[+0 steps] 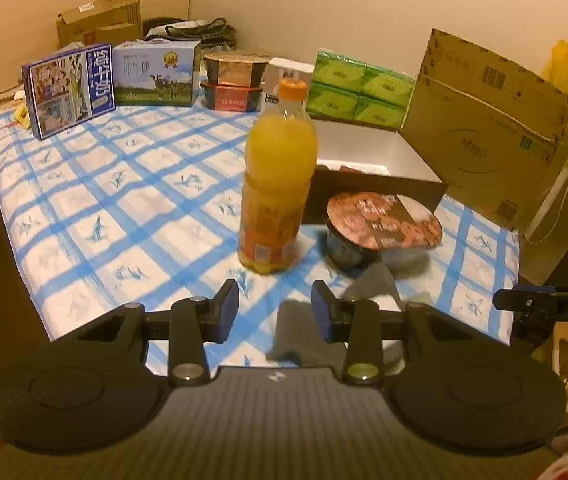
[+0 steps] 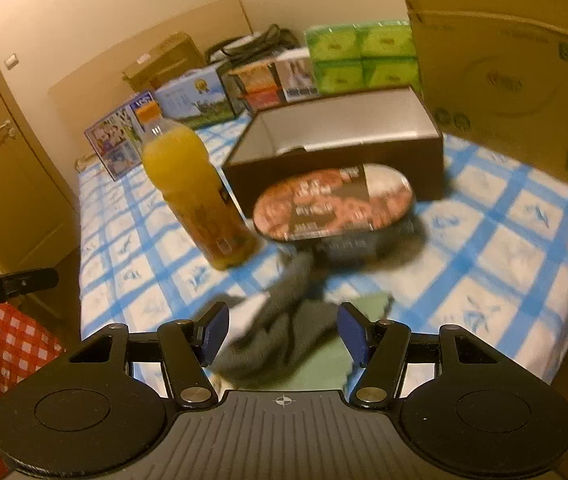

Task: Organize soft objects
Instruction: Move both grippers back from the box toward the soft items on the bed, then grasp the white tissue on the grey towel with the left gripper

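Observation:
A dark grey cloth [image 2: 279,344] lies crumpled on the blue-checked tablecloth [image 2: 504,264], partly over a flat green cloth [image 2: 324,368]. My right gripper [image 2: 284,332] stands open just over them, its blue pads either side of the grey cloth and not pressing it. In the left wrist view the same grey cloth [image 1: 300,332] shows low between the fingers of my left gripper [image 1: 275,308]. That gripper is open with nothing in its pads. The tip of the right gripper [image 1: 548,306] shows at the right edge.
An orange juice bottle [image 1: 277,184] and a noodle bowl [image 1: 384,228] stand just beyond the cloths. Behind them is an open dark box [image 1: 380,160]. Green tissue packs [image 1: 360,88], milk cartons [image 1: 71,88] and a big cardboard box [image 1: 484,132] line the back and right.

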The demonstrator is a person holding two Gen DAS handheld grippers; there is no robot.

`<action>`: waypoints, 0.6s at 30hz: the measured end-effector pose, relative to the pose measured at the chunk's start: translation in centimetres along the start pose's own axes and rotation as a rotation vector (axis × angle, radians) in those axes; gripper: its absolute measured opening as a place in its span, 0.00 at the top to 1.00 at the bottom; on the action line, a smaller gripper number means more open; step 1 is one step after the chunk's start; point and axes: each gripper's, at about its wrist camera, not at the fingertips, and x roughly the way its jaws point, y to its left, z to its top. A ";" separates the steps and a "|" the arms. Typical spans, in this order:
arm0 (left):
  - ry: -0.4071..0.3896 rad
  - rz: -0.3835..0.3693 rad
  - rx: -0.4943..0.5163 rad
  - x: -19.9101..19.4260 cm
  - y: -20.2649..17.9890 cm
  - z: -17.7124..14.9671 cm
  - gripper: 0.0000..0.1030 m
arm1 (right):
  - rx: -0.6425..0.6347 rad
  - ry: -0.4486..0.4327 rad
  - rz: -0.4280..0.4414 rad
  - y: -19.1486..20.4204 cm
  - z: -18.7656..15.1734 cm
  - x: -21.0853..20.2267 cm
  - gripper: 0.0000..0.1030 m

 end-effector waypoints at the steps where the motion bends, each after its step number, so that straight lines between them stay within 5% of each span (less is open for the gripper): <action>1: 0.003 0.001 0.000 -0.1 -0.1 -0.6 0.65 | 0.005 0.008 0.000 -0.2 -0.4 0.0 0.42; 18: 0.093 -0.032 0.024 1.9 -2.7 -5.2 0.65 | 0.034 0.085 -0.006 -1.5 -4.1 1.2 0.42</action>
